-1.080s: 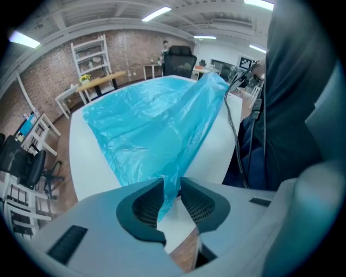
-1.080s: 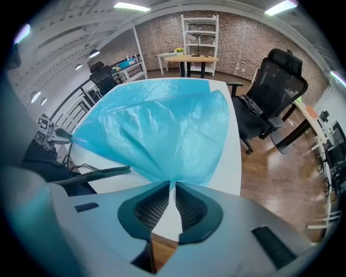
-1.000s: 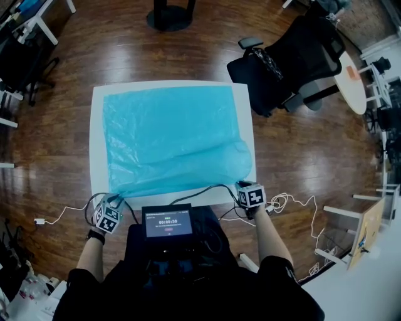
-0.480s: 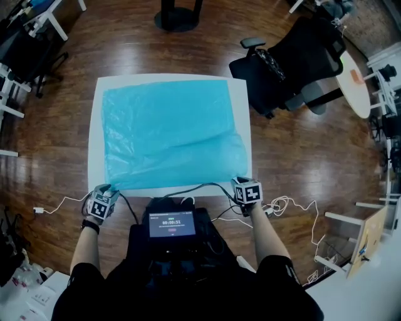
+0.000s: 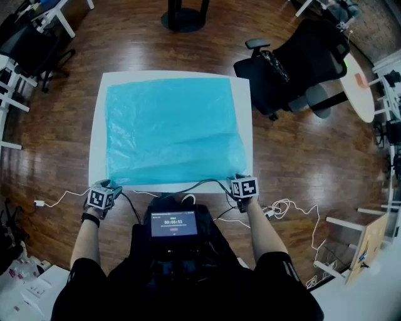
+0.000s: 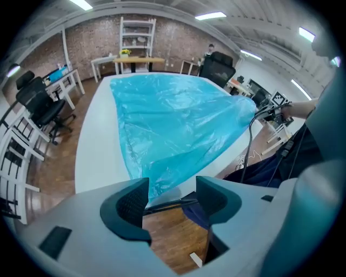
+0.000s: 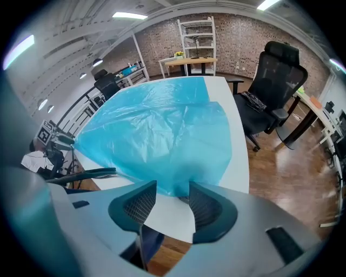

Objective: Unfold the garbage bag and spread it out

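A black office chair (image 5: 294,69) stands beside the white table (image 5: 98,157), possibly touching it.

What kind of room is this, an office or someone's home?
Most likely an office or lab workroom. A black office chair stands by the white table, and a desk and a shelf stand along a brick wall under strip lights.
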`<state>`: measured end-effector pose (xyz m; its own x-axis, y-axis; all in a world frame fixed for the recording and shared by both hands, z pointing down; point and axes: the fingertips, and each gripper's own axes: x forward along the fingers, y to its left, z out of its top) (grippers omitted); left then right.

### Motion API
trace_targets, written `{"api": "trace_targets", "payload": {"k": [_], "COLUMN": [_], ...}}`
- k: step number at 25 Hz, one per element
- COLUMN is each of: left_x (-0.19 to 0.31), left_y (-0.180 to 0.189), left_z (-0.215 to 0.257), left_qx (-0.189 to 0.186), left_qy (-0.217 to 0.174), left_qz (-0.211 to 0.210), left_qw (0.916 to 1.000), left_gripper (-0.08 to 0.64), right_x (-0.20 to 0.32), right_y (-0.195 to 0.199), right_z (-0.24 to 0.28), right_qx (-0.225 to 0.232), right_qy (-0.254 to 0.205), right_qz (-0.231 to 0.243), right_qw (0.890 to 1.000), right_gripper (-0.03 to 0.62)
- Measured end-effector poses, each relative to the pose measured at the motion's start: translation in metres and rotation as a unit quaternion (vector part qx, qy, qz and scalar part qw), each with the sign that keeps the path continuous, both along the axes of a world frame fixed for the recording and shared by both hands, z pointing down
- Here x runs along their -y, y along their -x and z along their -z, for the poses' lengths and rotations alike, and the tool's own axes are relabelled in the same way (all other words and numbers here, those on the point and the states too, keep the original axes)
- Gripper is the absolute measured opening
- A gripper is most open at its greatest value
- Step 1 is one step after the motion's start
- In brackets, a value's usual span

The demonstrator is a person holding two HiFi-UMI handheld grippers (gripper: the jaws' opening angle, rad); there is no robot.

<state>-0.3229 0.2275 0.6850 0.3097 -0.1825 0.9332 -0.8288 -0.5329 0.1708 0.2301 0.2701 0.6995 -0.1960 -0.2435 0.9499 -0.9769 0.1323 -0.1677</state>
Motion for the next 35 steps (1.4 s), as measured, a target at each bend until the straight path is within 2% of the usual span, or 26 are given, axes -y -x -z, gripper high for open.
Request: {"api": "trace_targets", "payload": {"k": [3, 8, 11, 15, 25, 29, 35], "left_x": [-0.004, -0.012, -0.019, -0.022, -0.005, 0.008, 0.031], "left_y": [0.004, 0.002, 0.005, 0.006, 0.024, 0.011, -0.012], "left_z": [-0.001, 0.005, 0.008, 0.012, 0.044, 0.059, 0.088], "left_qx": [-0.002, -0.023, -0.023, -0.028, -0.014, -0.023, -0.026], "left_qy": [0.004, 0.008, 0.007, 0.003, -0.05, -0.078, -0.118], "left_qz": [0.011, 0.035, 0.038, 0.042, 0.064, 0.051, 0.021], "left_qw": [0.9999, 0.9991, 0.999, 0.9987, 0.9966, 0.9954, 0.9924], "left_gripper": [0.293, 0.316, 0.335, 0.396, 0.399, 0.399, 0.399], "right_x": [-0.001, -0.004, -0.005, -0.011, -0.019, -0.024, -0.02], "right_y": [0.004, 0.005, 0.007, 0.0, -0.001, -0.001, -0.007], "right_z": [-0.003, -0.002, -0.003, -0.008, 0.01, 0.022, 0.048], "right_qx": [-0.001, 0.002, 0.009, 0.005, 0.013, 0.006, 0.003], "right_qy": [0.006, 0.007, 0.004, 0.008, -0.01, -0.02, -0.051], "right_qz": [0.004, 0.012, 0.018, 0.019, 0.045, 0.065, 0.071], "right_qw": [1.0, 1.0, 1.0, 1.0, 0.999, 0.998, 0.996], "right_gripper": [0.246, 0.264, 0.309, 0.341, 0.428, 0.428, 0.428]}}
